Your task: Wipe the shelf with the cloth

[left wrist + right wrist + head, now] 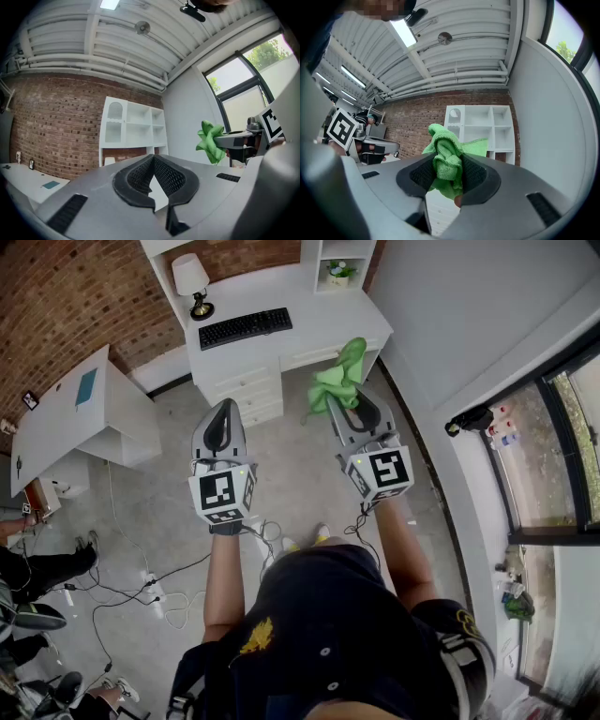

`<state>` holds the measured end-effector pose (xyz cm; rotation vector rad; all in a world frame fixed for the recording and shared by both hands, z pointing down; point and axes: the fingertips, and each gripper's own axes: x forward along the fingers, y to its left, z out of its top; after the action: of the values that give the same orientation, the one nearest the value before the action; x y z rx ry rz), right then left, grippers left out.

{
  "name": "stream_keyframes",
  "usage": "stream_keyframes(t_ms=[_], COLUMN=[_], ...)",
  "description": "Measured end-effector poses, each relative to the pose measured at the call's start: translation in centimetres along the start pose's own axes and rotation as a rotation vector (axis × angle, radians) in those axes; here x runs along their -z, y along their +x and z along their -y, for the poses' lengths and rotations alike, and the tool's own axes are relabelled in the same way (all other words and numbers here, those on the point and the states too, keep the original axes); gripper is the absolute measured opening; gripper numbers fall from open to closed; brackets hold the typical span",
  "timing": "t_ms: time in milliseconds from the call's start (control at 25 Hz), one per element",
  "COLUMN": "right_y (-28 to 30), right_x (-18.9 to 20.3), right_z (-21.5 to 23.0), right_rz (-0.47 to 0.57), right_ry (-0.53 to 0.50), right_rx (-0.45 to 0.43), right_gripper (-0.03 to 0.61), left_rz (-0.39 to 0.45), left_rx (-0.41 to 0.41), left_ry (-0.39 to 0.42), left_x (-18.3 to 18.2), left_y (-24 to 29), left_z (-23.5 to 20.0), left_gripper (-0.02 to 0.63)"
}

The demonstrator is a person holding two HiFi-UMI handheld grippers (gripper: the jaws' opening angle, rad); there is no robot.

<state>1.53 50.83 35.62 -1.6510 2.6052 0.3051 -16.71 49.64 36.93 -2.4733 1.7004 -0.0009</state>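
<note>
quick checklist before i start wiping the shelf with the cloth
1. Cloth clamped in right tongs: ok.
2. Left tongs free: ok, shut on nothing.
3. Shelf in view ahead: ok.
4. Cloth touching the shelf: not ok, well apart.
5. Shelf compartments clear: not ok, a plant stands in one.

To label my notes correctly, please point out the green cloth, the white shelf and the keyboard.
green cloth (446, 162), right gripper view, on its bunched middle.
white shelf (493, 125), right gripper view, on an upright divider.
keyboard (246, 327), head view, on the middle of its keys.
</note>
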Motion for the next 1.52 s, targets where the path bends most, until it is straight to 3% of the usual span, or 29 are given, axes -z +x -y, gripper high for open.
stream_keyframes(t_ms=[200,440,680,920,1280,1520], right_y=[-0.5,-0.6,-0.2,0.4,2.9,7.9], right_x=[0.3,1.3,1.8,3.2,5.1,6.7], right_z=[1.8,4.8,8.6,12.6,14.7,14.8], right_rz=[0.011,0.023,0.028,0.031,0.033,0.004], right_ry=[0.009,0.122,0.089,0.141,0.212,0.192], right_rx=[-0.003,-0.054,-0.041,-0.067,-0.14,-0.17], right_gripper=[0.141,0.141,0.141,0.141,0.141,0.141], left_rz=[0.002,-0.021,-0.052,-0.027,-0.097,-0.097], left_rx=[0.03,0.018,0.019,-0.018,-0.086,-0.101], left_ry=[-0.025,-0.018,0.035,0.018,0.034,0.025], left_x=[0.0,0.3,0.5,0.1,2.0,3.6], left_y=[1.5,4.3,8.0,10.6,13.3,17.3], left_z=[2.8,4.4,7.5,9.4,8.8,5.4], left_gripper=[0.011,0.011,0.011,0.011,0.011,0.011])
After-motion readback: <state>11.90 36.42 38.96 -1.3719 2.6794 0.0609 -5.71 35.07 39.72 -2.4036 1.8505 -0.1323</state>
